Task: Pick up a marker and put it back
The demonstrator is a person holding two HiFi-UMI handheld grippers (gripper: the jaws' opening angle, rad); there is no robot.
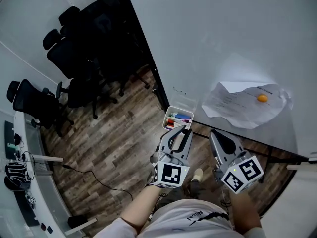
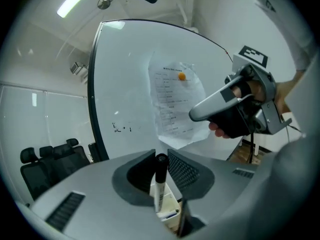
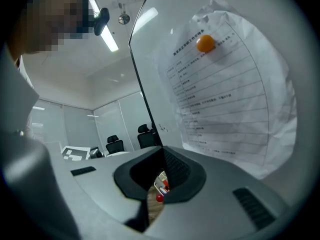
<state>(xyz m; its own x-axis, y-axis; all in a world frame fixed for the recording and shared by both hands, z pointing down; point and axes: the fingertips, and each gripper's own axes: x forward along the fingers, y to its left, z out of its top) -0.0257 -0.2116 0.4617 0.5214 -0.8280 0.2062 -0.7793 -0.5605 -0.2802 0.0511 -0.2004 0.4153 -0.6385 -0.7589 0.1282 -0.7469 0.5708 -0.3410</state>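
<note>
At the whiteboard [image 1: 213, 43], seen from my head camera looking steeply down, I hold both grippers side by side just below a small white tray [image 1: 185, 107] fixed to the board's lower edge. The tray holds several coloured markers.

My left gripper [image 1: 179, 133] is clamped on a black marker [image 2: 160, 181]. In the left gripper view the marker stands upright between the dark ribbed pads [image 2: 181, 170], its black cap level with the jaw tips and its pale barrel running down toward the tray beneath it.

My right gripper [image 1: 214, 133] carries nothing. In the right gripper view its jaws meet at the tips, and only a thin slit lower down shows the tray's red markers.

A crumpled printed sheet [image 1: 242, 105] is pinned to the board by an orange magnet [image 1: 262, 98]. Black office chairs [image 1: 74, 48] stand on the wood floor [image 1: 119, 148] to my left.
</note>
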